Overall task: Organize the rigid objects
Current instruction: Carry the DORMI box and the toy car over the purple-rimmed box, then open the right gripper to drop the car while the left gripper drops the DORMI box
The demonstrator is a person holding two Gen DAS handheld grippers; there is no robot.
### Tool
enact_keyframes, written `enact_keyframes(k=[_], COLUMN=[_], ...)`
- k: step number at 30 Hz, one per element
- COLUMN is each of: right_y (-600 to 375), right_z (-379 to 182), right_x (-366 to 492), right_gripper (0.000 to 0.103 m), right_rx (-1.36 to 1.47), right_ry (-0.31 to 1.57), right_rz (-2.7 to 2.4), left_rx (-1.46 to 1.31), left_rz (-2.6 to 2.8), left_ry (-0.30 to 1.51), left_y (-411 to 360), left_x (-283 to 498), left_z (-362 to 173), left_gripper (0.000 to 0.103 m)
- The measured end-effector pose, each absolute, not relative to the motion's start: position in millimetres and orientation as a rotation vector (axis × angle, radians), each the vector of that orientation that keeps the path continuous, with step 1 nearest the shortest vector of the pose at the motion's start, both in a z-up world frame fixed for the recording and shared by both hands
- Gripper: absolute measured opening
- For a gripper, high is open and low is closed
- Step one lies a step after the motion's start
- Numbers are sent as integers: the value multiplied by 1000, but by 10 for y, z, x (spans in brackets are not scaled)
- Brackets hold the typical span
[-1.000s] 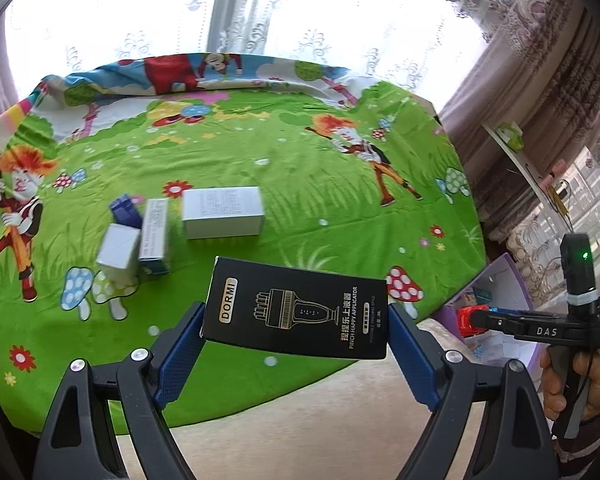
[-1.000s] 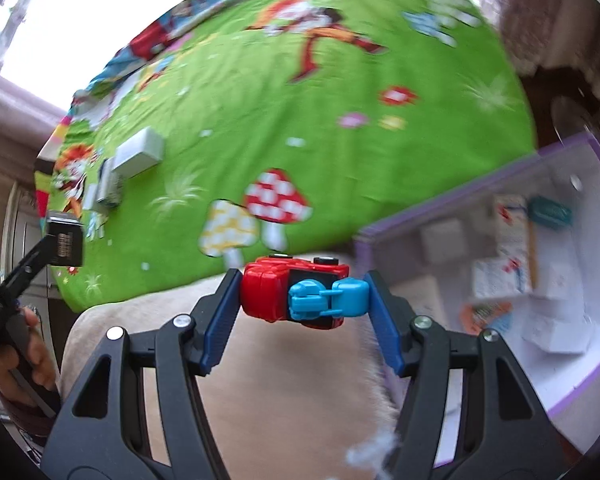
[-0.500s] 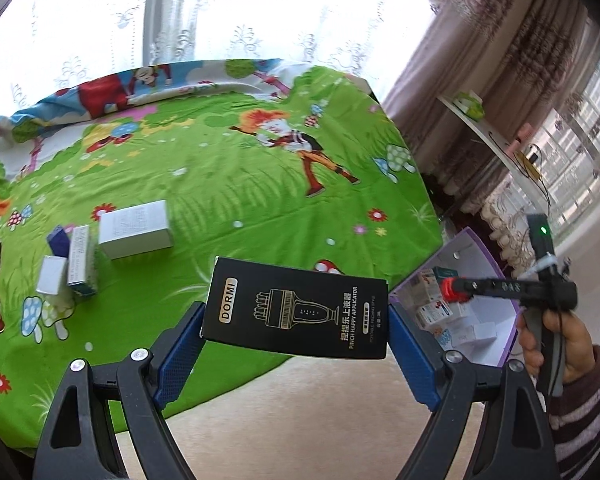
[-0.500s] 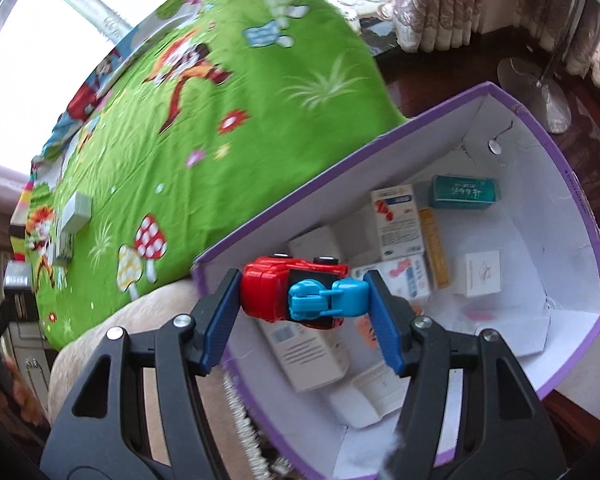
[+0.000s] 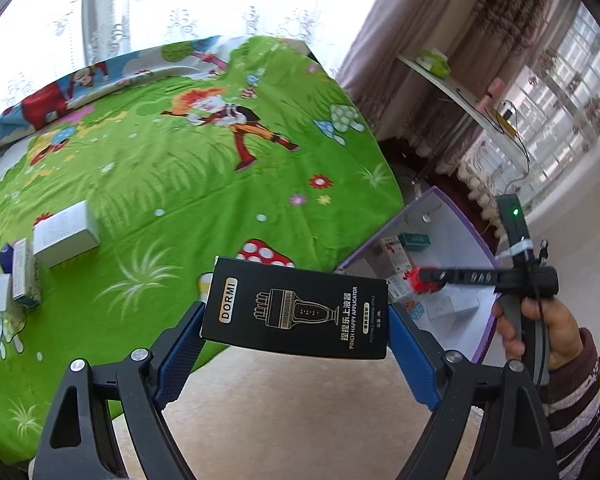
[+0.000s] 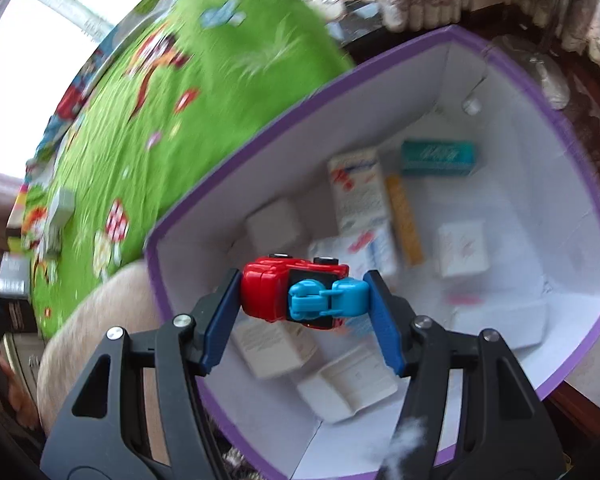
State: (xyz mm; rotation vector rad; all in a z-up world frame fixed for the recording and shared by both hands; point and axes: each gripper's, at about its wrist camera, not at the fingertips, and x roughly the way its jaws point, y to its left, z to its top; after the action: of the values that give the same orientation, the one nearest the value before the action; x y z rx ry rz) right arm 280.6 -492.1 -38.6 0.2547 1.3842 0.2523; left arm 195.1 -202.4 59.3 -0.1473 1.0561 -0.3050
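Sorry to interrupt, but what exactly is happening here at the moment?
A person is tidying boxes and toys with two handheld grippers. The right gripper holds a red and blue toy over the purple-edged box, which already holds several small cartons. The left gripper grips a black DORMI box beside the green play mat, where a few cartons remain.

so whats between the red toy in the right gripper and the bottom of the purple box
Nothing solid: in the right wrist view the red toy hangs above small cartons lying on the floor of the purple box.

a home bedroom or living room.
a cartoon-print green bedsheet (image 5: 172, 184), lace curtains (image 5: 204, 4) at the window, a wall shelf (image 5: 452, 92).
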Motion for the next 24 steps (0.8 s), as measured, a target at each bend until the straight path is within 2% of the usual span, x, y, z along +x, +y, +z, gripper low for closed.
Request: enact_keyframes(k=[16,20,24], right_y=[-4408,-4371,-4418], right_z=[-780,-783,-738], right_x=[2620,2602,2565], right_gripper=[66,73,75], right_rx=[220,254,296], right_ry=[1512,1514,1519], right_rz=[397,430,455], left_rx=[-117,-116,-110], left_rz=[-301,-301,-308], left_ry=[1073,1077,1076], left_y=[-2135,-2141,-2164], left_x=[1940,1946,1948], left_z=[544,530,533], left_gripper=[88,88,88])
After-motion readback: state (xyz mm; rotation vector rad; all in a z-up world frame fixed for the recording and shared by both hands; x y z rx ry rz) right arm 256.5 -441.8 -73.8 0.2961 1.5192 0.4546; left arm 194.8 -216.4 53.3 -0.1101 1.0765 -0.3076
